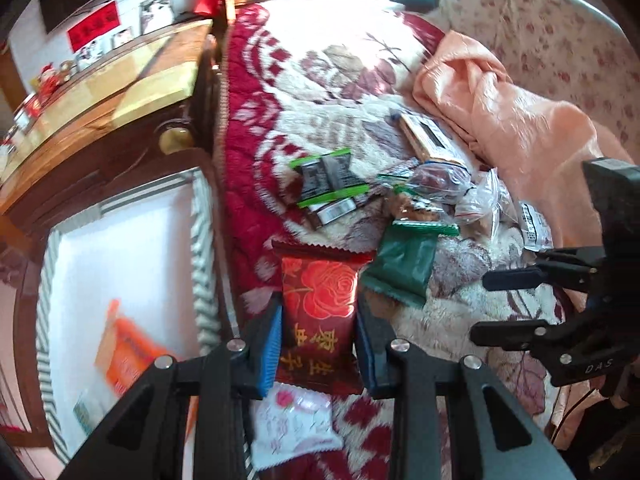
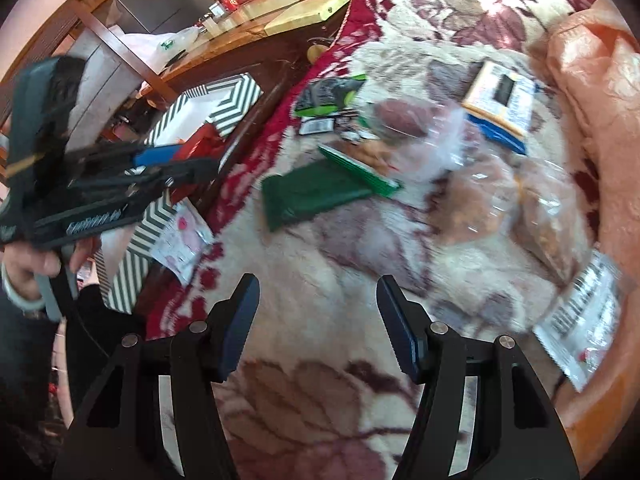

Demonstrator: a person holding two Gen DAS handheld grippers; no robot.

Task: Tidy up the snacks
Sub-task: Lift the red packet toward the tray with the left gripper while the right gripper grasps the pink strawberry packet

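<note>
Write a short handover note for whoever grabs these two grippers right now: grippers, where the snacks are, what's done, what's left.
Left gripper: shut on the red rose packet, held above the blanket.
Right gripper: open, nothing between the fingers, over a bare patch of blanket.
Striped box beside the bed: holds an orange packet and something smaller, too blurred to name.
Still on the blanket: dark green packet, black packets with green edges, clear bags, yellow and blue box, white and pink packet near the edge.
Done: at least one snack boxed. Left: probably drop the red packet in the box, then the rest.
</note>
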